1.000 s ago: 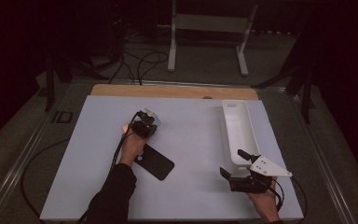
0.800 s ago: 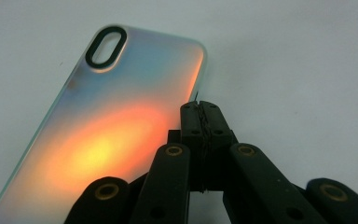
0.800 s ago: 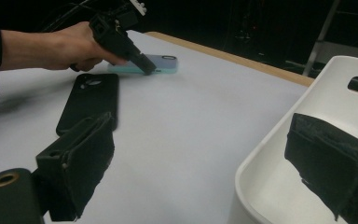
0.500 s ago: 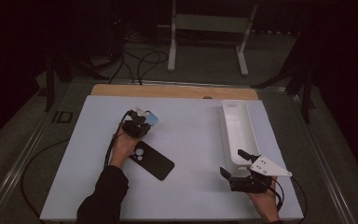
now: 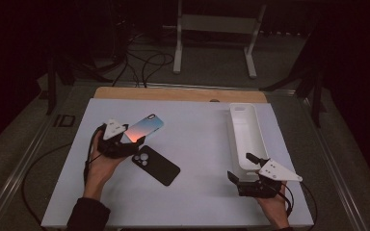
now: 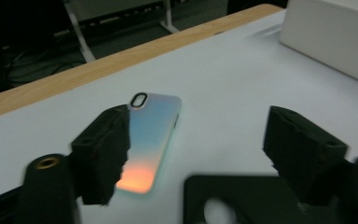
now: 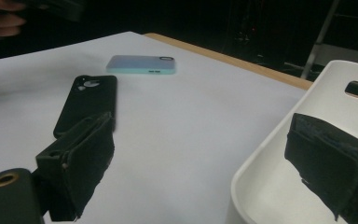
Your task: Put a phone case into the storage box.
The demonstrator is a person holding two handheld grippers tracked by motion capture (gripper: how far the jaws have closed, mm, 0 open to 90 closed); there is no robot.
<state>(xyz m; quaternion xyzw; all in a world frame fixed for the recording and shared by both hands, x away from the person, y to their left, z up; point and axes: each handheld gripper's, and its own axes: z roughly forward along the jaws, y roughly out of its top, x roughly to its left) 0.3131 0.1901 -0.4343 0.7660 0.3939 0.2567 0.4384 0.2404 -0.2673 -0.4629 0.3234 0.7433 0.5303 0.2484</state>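
Jaws of the left gripper [image 6: 196, 154], just opened wide, grip nothing; the iridescent phone case [image 6: 151, 140] lies flat just ahead.

The black phone case [image 6: 242, 200] is cut off by the left gripper view's bottom edge, blurred.
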